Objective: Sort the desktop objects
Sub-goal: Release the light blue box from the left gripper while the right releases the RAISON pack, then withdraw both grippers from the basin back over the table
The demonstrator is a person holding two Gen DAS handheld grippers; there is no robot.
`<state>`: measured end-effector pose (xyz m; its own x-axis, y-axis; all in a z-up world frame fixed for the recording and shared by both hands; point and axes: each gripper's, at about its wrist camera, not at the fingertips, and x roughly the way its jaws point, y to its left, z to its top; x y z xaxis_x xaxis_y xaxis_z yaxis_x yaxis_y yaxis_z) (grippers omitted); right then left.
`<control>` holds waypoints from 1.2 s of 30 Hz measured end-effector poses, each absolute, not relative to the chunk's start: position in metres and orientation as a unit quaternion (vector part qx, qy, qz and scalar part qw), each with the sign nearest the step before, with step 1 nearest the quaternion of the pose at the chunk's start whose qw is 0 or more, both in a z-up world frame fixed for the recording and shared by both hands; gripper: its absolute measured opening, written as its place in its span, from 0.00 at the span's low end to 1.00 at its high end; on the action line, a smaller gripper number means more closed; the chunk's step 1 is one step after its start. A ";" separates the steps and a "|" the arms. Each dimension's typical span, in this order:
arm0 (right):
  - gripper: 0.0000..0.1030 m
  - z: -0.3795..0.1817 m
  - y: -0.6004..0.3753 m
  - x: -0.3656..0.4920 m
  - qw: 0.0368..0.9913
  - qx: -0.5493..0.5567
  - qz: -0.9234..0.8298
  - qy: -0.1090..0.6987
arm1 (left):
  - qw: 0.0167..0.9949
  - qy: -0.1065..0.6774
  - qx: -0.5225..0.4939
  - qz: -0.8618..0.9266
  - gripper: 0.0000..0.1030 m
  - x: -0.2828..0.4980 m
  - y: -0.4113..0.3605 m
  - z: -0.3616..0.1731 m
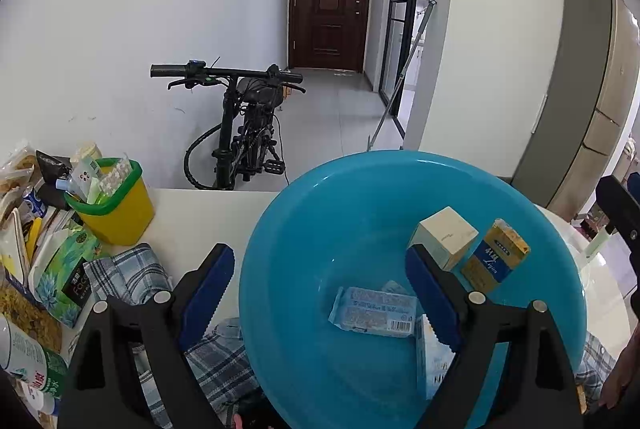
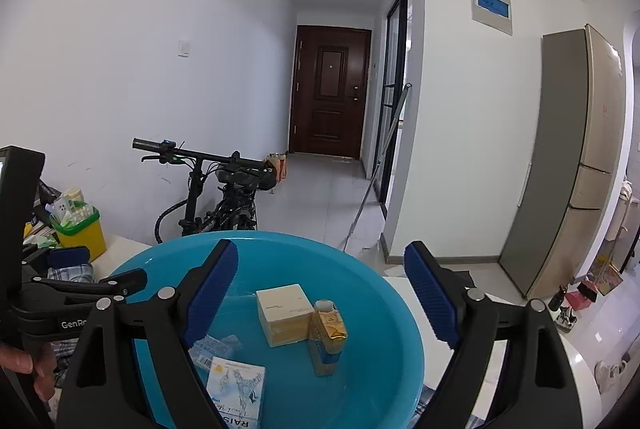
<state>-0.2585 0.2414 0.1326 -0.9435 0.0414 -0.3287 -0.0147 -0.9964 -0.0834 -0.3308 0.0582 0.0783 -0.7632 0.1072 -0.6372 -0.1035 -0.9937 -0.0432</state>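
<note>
A large blue plastic basin (image 1: 360, 197) sits on a white bench (image 1: 208, 213), serving as the collecting place for sorted items. Inside it lie a cream cardboard box (image 2: 284, 313), a yellow and blue cigarette pack (image 2: 326, 337), a pale blue wrapped packet (image 1: 374, 311) and a flat blue-white packet (image 2: 236, 393). The box and the cigarette pack lean together near the basin's right side.

The left tongs (image 1: 320, 293) hang over the basin's left rim, fingers spread wide and holding nothing. The right tongs (image 2: 320, 293) hover above the basin's middle, also spread apart and empty, probably between pickups.

To the left, unsorted clutter waits: a yellow bin with a green rim (image 1: 114, 207) stuffed with small sachets, a green-patterned tissue pack (image 1: 60, 275), a blue plaid cloth (image 1: 128, 273) under the basin's edge, and a green-labelled bottle (image 1: 30, 359). Beyond the bench stand a folding bicycle (image 1: 244, 125) and a brown door (image 1: 330, 7).
</note>
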 end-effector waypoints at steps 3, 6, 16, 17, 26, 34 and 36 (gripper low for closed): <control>0.82 0.133 0.244 -0.259 0.016 -0.170 0.985 -0.033 | 0.054 -0.003 -0.324 0.944 0.87 -0.328 0.059 0.081; 0.82 0.133 0.243 -0.259 0.020 -0.168 0.985 -0.033 | 0.046 -0.018 -0.275 0.960 0.87 -0.317 0.056 0.091; 0.87 0.142 0.247 -0.250 0.020 -0.140 0.990 -0.028 | 0.020 -0.032 -0.081 0.996 1.00 -0.260 0.052 0.128; 0.87 0.143 0.247 -0.249 0.021 -0.138 0.990 -0.029 | 0.026 -0.035 -0.079 0.996 1.00 -0.258 0.052 0.130; 0.97 0.155 0.246 -0.239 0.023 -0.127 0.991 -0.035 | 0.031 0.065 -0.129 0.989 1.00 -0.233 0.057 0.135; 0.97 0.166 0.222 -0.208 0.012 -0.131 0.989 -0.069 | 0.043 0.106 -0.143 0.983 1.00 -0.174 0.051 0.138; 0.98 0.171 0.218 -0.192 0.007 -0.137 0.988 -0.073 | 0.056 0.100 -0.152 0.982 1.00 -0.160 0.050 0.137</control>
